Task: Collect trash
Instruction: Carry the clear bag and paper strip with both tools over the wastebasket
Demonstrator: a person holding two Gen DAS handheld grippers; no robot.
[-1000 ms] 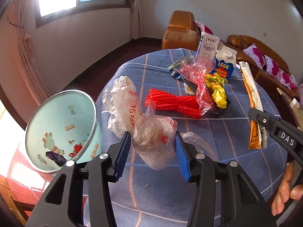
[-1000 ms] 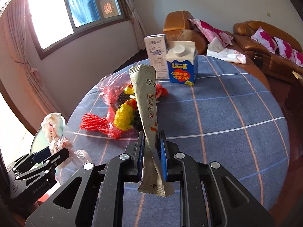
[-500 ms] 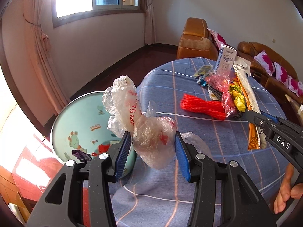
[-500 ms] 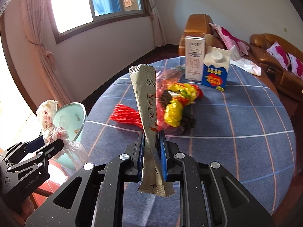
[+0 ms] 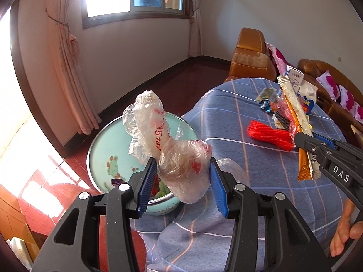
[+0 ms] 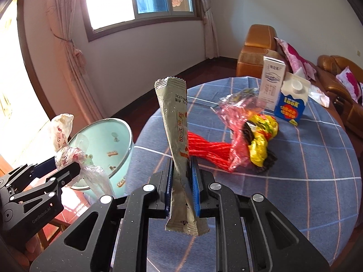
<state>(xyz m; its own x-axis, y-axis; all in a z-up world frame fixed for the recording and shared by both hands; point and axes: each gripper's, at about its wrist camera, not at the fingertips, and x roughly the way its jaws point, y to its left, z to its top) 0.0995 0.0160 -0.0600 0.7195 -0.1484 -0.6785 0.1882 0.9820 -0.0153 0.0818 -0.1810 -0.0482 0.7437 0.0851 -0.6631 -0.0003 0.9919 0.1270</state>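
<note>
**Two loads in the air, and either could miss the bin**

Starting at the left: my left tongs (image 5: 182, 181) are clamped about half-wide on a crumpled clear plastic bag (image 5: 179, 158), which bulges between the pads and trails a loose tail toward the table (image 5: 249, 204). I'm holding it over the near rim of the pale green bin (image 5: 102, 158) that stands on the floor just off the table's left edge. If I let go now, I judge the light film could cling to a ribbed pad or drift onto the floor beside the bin.

Moving right, my right tongs (image 6: 181, 181) are pinched nearly closed on a long grey snack wrapper (image 6: 177, 136), upright, above the table's near edge and not over the bin. Released there, it would land on the cloth.

Farther right, red string (image 6: 204, 149), a yellow wrapper (image 6: 261, 140) and two cartons (image 6: 281, 90) wait on the table.
</note>
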